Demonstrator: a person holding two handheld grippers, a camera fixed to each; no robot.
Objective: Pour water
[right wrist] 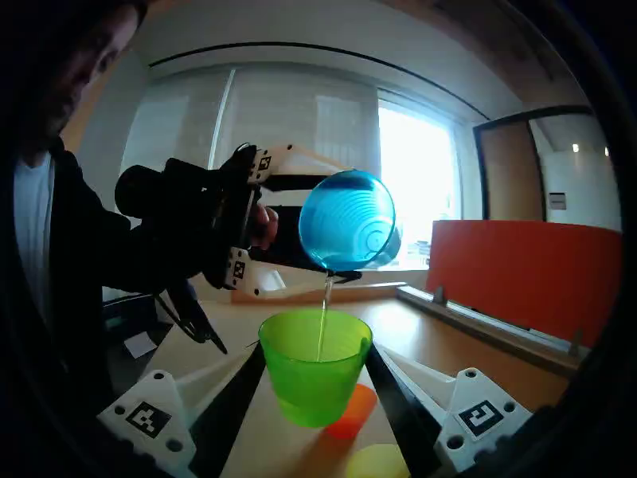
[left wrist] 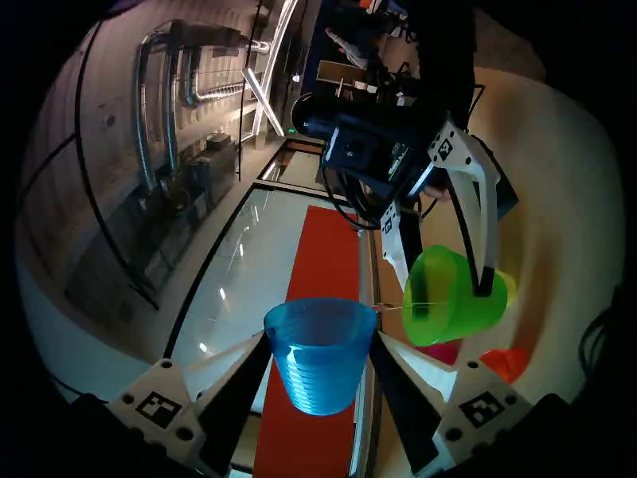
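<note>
Mid-pour: the blue cup [right wrist: 348, 221], clamped between the fingers of the left gripper [left wrist: 320, 346], trickles water [right wrist: 324, 307] into the green cup [right wrist: 316, 378] clamped between those of the right gripper [right wrist: 316, 350]; next, likely, a steadier, further tip.

Two tongs: left tongs [left wrist: 321, 341] and right tongs [right wrist: 317, 352]. Cups, four for certain: one blue cup [left wrist: 320, 358] between the left tongs, one green cup [right wrist: 314, 374] between the right tongs, one orange cup [right wrist: 356, 408] and one yellow cup [right wrist: 381, 463] beneath the right tongs. A pinkish cup [left wrist: 439, 351] is perhaps a fifth. One water stream [right wrist: 325, 304]. One person [right wrist: 80, 247].
</note>
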